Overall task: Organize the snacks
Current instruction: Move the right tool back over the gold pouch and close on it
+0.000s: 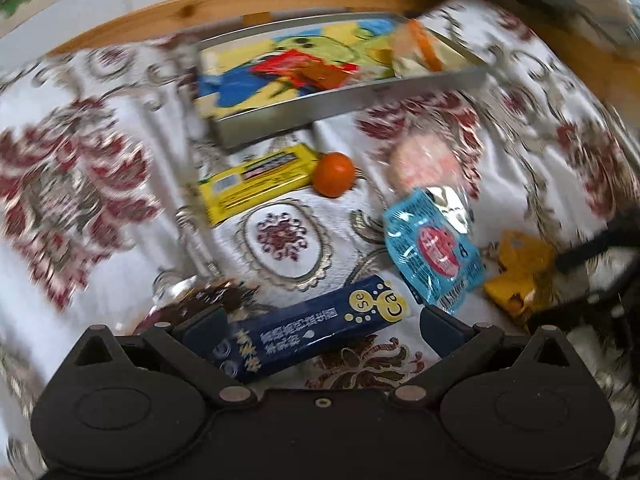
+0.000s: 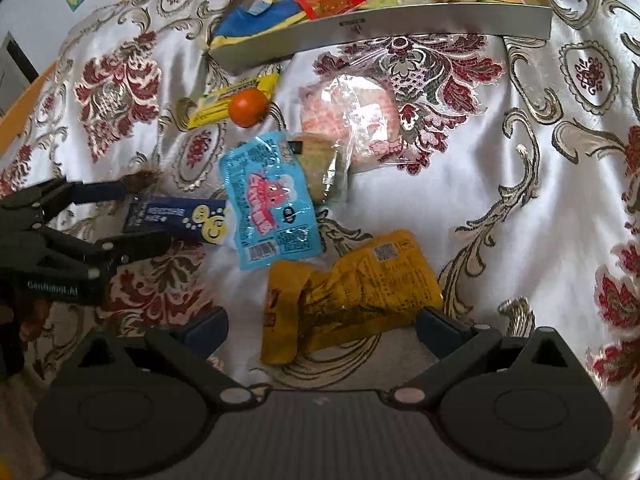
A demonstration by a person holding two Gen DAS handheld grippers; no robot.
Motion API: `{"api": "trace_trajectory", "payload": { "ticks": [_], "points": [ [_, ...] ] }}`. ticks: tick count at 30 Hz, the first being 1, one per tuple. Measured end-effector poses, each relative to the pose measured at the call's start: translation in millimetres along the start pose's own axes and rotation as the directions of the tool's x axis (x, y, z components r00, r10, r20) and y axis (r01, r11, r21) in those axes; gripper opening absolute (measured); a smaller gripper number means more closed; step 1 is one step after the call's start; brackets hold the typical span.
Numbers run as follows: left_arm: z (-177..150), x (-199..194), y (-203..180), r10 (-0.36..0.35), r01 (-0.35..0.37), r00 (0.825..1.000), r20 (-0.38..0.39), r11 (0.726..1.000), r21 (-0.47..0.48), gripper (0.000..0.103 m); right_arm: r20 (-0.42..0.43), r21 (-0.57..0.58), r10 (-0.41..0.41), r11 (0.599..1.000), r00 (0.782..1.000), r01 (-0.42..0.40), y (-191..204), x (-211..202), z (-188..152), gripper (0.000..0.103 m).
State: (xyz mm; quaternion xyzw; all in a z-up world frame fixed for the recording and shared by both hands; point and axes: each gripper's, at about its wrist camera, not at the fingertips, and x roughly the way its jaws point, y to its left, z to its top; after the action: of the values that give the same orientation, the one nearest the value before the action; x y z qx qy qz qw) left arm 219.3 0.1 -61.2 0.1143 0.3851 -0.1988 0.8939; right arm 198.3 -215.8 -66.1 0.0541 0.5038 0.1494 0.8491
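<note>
Left wrist view: the left gripper (image 1: 320, 322) is shown with its jaws spread wide around a dark blue box (image 1: 310, 330), which lies flat on the patterned cloth (image 1: 80, 184) between the two fingers; contact with the pads cannot be told. Beyond it, a blue packet (image 1: 434, 248), a yellow box (image 1: 256, 182) and a small orange fruit (image 1: 333, 174) touching that box are seen, and a pale pink wrapped snack (image 1: 424, 162) is blurred. A metal tray (image 1: 360, 96) with a cartoon-printed floor is placed at the far edge and holds a red packet (image 1: 308, 70) and an orange-and-white wrapped snack (image 1: 420, 46).

Right wrist view: the right gripper (image 2: 322, 328) is likewise held open, with a crumpled yellow packet (image 2: 352, 288) lying between its fingers and nothing clamped. The left gripper is seen at the left, its fingers straddling the dark blue box. A greenish wrapped snack (image 2: 320, 172) is partly covered by the blue packet.
</note>
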Motion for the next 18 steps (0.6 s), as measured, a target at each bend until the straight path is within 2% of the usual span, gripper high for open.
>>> {"api": "trace_trajectory", "payload": {
  "ticks": [4, 7, 13, 16, 18],
  "points": [
    [-0.6, 12.8, -3.7, -0.031, 0.032, 0.999, -0.021, 0.995, 0.09, 0.102, -0.001, -0.055, -0.024, 0.998, 1.0, 0.024, 4.3, 10.8, 3.9, 0.103],
    [-0.8, 24.4, -1.5, -0.06, 0.067, 0.997, -0.054, 0.989, 0.134, 0.102, 0.014, -0.069, -0.013, 0.998, 1.0, 0.014, 5.7, 15.9, 7.4, 0.103],
    [-0.4, 32.1, -1.7, -0.094, 0.107, 0.993, -0.069, 0.965, 0.241, 0.102, 0.088, -0.064, 0.087, 0.995, 0.992, -0.082, 3.7, 13.8, 18.6, 0.103],
    [-1.5, 30.5, -3.7, -0.1, 0.118, 0.992, -0.078, 0.957, 0.266, 0.102, 0.083, -0.087, 0.133, 0.988, 0.988, -0.126, 9.0, 12.4, 19.3, 0.101],
    [-0.5, 28.0, -4.4, -0.12, 0.135, 0.99, -0.074, 0.954, 0.267, 0.102, 0.066, -0.126, 0.087, 0.989, 0.994, -0.078, 16.6, 11.3, 20.1, 0.099]
  ]
}}
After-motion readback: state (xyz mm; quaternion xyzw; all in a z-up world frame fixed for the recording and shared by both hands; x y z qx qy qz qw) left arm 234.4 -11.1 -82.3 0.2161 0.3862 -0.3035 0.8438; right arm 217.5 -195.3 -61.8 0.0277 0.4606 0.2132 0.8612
